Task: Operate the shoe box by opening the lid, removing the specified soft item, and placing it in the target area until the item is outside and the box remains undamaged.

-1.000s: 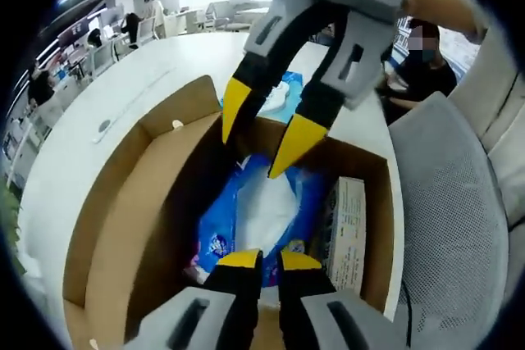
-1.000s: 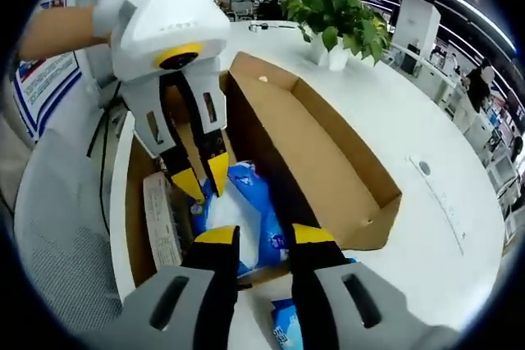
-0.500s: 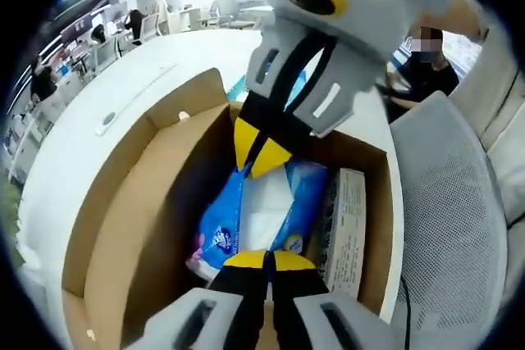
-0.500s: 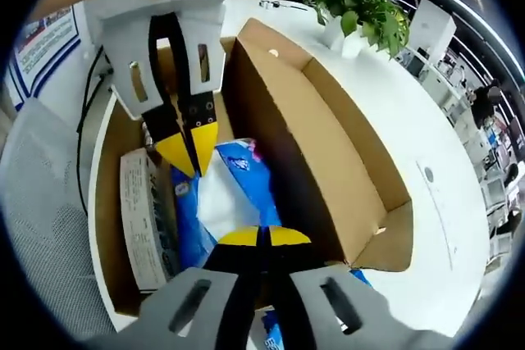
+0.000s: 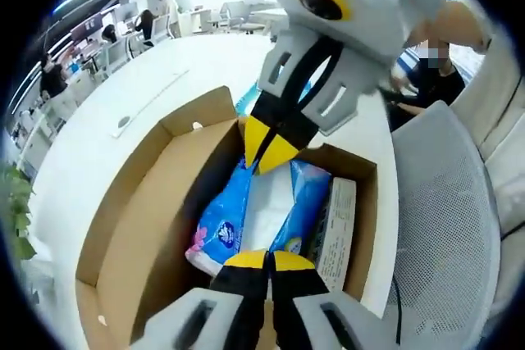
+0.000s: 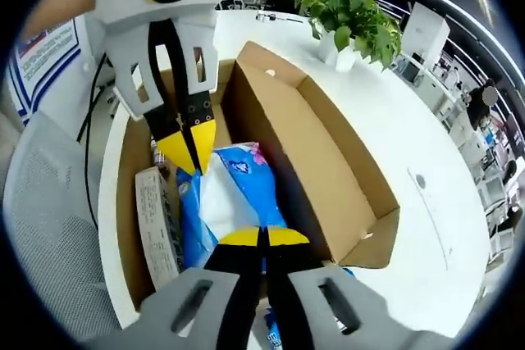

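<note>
Removal step in hand: left claw (image 5: 257, 258) and right claw (image 6: 252, 237) each closed on an end of the blue tissue pack (image 5: 246, 215) inside the open shoe box (image 5: 143, 202). Judged next: lift together, clear the walls, set on tabletop (image 6: 426, 161).

Matt brown cardboard shoe box (image 5: 139, 227), glossy blue plastic pack (image 5: 220, 223)

The shoe box (image 6: 328, 161) is plain brown cardboard, and the soft pack (image 6: 225, 198) in it is bright blue with a white middle panel and a small pink flower print at one end. Each gripper, left (image 5: 267, 258) and right (image 6: 262, 237), has a pale grey body, black jaws and yellow tips. A plant (image 6: 353, 18) with green leaves stands in a white pot on the white table (image 6: 426, 145).
</note>
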A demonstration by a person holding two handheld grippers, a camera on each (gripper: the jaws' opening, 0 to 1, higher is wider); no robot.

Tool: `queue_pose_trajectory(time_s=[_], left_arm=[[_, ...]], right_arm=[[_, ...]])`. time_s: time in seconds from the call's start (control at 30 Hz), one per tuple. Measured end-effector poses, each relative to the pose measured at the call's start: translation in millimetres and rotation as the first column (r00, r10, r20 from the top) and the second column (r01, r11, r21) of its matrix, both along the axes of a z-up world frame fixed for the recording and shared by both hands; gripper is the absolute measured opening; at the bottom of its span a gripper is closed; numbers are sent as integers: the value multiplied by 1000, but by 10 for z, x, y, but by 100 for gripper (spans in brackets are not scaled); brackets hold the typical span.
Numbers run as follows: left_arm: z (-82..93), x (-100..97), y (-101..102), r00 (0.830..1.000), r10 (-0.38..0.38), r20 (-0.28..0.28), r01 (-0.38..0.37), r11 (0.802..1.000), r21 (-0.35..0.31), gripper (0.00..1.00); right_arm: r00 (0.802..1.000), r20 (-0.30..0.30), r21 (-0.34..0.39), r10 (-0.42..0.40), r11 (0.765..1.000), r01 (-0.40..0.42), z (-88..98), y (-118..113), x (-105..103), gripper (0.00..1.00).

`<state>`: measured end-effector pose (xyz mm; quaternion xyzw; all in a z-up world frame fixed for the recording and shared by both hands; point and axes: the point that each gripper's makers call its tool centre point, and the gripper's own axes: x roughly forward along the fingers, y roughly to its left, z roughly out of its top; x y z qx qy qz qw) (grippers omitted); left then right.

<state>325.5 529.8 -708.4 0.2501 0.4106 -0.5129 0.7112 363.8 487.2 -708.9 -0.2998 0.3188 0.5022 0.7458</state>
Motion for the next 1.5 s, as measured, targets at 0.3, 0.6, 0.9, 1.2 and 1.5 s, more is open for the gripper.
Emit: queue_pose_trajectory(time_s=[0.3,0.6,0.9,1.2,1.5], left_arm=[[255,5,37,998,14,56,-15,1000,11,0],[582,-36,17,993,13,116,-15,1000,12,0],[863,-76,-156,985,-14,171,12,1000,13,0],[1022,-57,-377,984,-19,177,22,1000,-19,0],[1076,-44,-698,982,-63,178,69,997,-26,0]], right_arm=[[1000,23,47,-4,999,3,245,20,-20,0],[998,63,77,10,997,-15,562,3,-35,0],[995,101,79,12,997,-20,780,-133,-23,0],[993,113,75,13,997,-21,927,-400,-43,0],[994,110,58,13,998,-19,988,-736,-76,0]])
